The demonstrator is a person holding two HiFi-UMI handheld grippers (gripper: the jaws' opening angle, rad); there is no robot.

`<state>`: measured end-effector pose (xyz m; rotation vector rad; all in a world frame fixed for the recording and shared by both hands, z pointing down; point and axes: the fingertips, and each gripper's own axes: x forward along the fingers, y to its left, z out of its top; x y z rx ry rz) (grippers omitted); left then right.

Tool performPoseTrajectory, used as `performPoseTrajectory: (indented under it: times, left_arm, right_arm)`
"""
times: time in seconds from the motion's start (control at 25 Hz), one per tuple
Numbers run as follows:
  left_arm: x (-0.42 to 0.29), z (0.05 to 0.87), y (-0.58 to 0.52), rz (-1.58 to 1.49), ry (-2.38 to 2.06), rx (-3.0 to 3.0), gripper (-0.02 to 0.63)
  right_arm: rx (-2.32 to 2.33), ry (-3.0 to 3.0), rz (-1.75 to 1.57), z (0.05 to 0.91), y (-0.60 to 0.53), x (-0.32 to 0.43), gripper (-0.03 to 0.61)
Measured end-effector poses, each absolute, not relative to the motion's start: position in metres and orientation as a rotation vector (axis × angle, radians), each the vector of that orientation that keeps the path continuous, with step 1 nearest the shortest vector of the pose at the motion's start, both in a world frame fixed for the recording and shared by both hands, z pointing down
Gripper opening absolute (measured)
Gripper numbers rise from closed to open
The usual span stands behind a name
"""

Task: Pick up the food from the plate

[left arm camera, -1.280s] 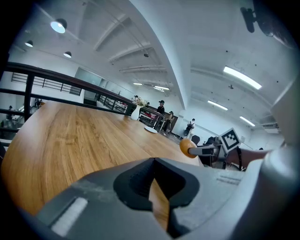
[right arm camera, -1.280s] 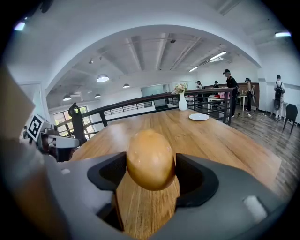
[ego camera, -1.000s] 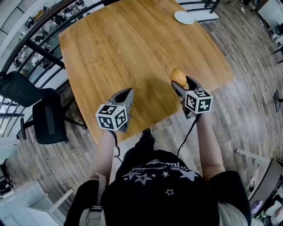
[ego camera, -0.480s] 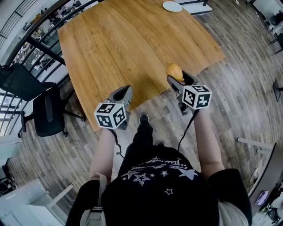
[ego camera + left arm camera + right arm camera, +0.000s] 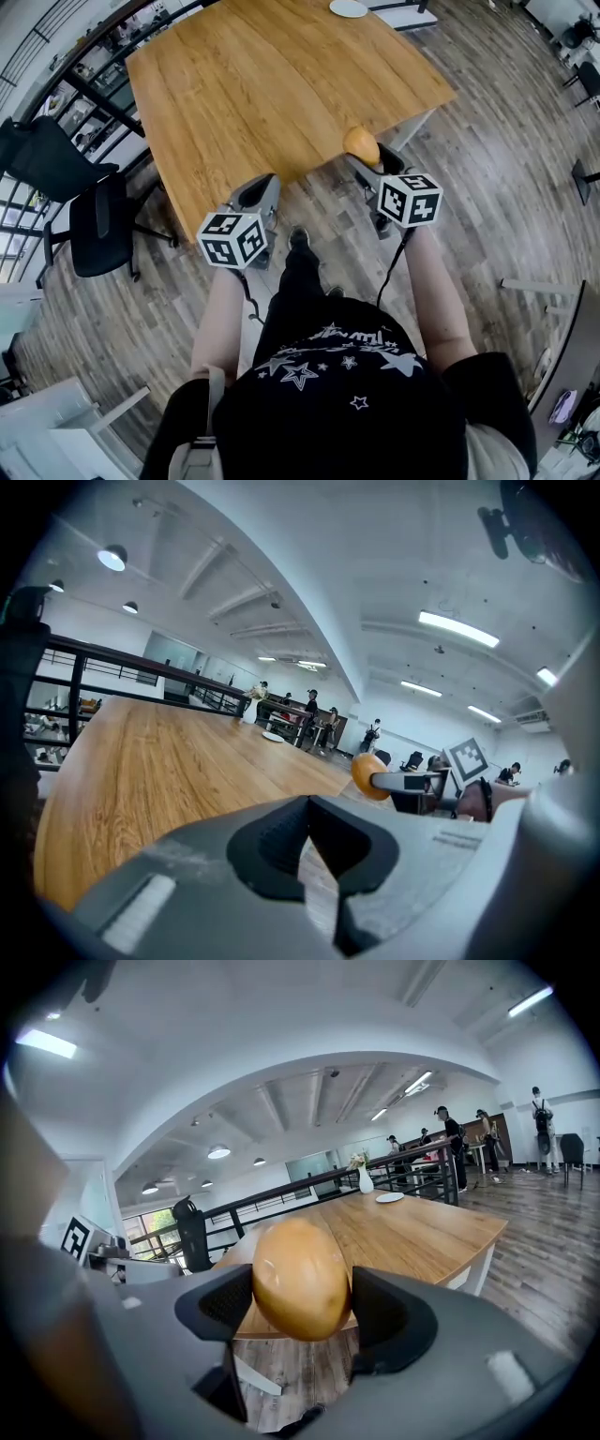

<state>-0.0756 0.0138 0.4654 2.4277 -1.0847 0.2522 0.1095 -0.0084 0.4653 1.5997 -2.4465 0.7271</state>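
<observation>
The wooden table (image 5: 253, 84) takes up the upper half of the head view, over a plank floor (image 5: 506, 187). The person (image 5: 337, 403), in a dark top with star print, stands off the table's near edge with both forearms stretched forward. A black office chair (image 5: 98, 234) sits beside the table's left edge.

The left gripper (image 5: 255, 190) hovers at the near left corner of the table. Its own view shows the two jaws clenched together, pads touching, with nothing between them (image 5: 307, 808).

The right gripper (image 5: 367, 164) is held in the air by the table's near edge, toward the near right corner. Its jaws are closed on the food (image 5: 360, 145), a smooth, rounded, golden-brown piece that looks like a bun. In the right gripper view the food (image 5: 300, 1279) fills the gap, one dark pad pressed against each side, with floor below it and the tabletop behind.

The white plate (image 5: 349, 7) lies at the table's far right corner, well apart from the food, and appears bare.
</observation>
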Motion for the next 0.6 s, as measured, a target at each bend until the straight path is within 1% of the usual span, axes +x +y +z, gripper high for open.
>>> performPoseTrajectory:
  times: [0.32,0.6]
  left_arm:
    - [-0.087,0.467,0.077,0.28,-1.122,2.401,0.002]
    - [-0.093,0.468,0.09,0.288,-1.101,2.404,0.002]
  right_arm:
    - [1.593,-2.458,0.709,0.465,0.043,0.107,0.333]
    - [1.6,-2.448,0.719,0.469,0.067,0.102,0.333]
